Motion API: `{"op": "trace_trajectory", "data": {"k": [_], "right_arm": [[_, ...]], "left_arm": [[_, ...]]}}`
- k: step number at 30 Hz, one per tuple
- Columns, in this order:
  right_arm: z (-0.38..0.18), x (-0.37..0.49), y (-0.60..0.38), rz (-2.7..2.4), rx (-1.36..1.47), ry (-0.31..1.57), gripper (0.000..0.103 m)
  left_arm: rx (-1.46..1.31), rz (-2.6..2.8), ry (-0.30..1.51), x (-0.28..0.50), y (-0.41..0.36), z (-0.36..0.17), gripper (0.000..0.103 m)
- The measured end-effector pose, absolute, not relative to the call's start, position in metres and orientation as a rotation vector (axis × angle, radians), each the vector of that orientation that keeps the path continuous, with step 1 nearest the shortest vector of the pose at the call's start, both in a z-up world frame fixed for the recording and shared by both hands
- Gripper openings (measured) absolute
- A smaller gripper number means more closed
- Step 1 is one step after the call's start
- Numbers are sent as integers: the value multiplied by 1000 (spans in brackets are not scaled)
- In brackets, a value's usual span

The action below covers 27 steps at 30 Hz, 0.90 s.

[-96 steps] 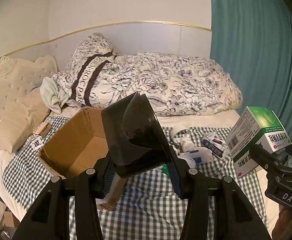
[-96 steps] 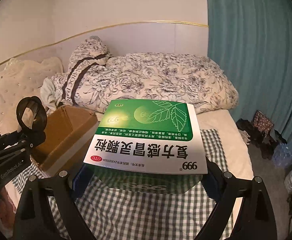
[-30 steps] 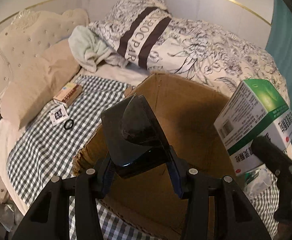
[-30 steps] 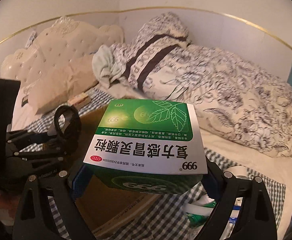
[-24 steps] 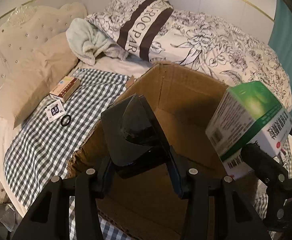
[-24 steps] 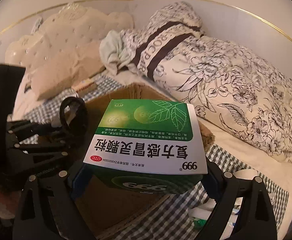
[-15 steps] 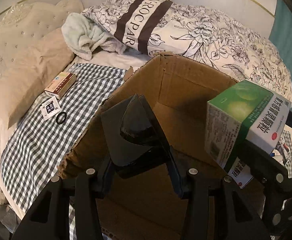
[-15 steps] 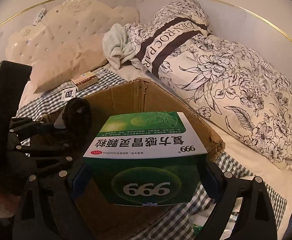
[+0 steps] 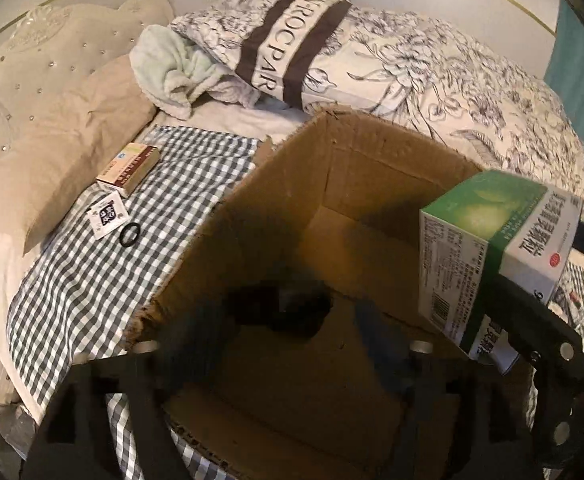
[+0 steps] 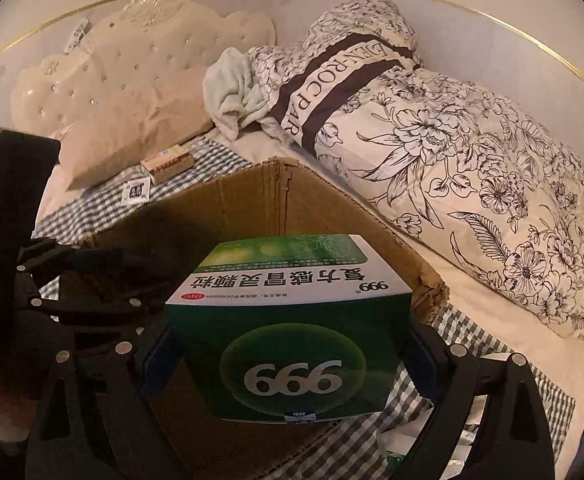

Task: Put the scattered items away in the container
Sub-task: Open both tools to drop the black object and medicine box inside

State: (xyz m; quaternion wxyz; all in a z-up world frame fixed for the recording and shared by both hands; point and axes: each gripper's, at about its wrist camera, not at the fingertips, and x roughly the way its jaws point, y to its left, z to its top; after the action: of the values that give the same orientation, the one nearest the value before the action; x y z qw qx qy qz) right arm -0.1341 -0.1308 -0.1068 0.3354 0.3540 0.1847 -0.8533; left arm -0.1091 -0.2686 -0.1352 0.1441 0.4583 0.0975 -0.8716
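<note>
Medicine box [image 10: 292, 320]: green and white carton, "999" on its green end face, Chinese print on the white band; tilted, held above the open top of the cardboard box [image 9: 372, 168]
Right gripper [image 10: 288, 352]: fingers pressed against the carton's two sides, gripping it; blue pads [image 10: 154, 356] touching the carton
Left gripper [image 9: 284, 344]: blurred and dark over the box interior; fingers look spread apart; a dark shape [image 9: 284, 308] lies between and below them inside the box, contact cannot be told
Cardboard box: brown, flaps torn at the rim; sits on the checked cloth [image 9: 92, 272] on the bed
Beyond the box's left edge: small red-and-white carton [image 9: 129, 169]; printed sachet [image 9: 107, 216]; black ring [image 9: 130, 234]; all on the cloth
Behind the box: floral duvet [image 10: 472, 168]; striped pillow [image 9: 292, 40]; pale green towel [image 9: 172, 72]
</note>
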Motion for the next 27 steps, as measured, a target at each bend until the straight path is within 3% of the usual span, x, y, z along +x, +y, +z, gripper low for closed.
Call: {"op": "trace_trajectory", "data": {"k": [6, 27], "right_arm": [[-94, -130, -125, -2243, 883, 447, 99], [-28, -90, -74, -2387, 733, 354, 99]], "left_arm": [[1287, -2527, 281, -103, -266, -120, 87], [1080, -2624, 275, -67, -237, -49, 88]]}}
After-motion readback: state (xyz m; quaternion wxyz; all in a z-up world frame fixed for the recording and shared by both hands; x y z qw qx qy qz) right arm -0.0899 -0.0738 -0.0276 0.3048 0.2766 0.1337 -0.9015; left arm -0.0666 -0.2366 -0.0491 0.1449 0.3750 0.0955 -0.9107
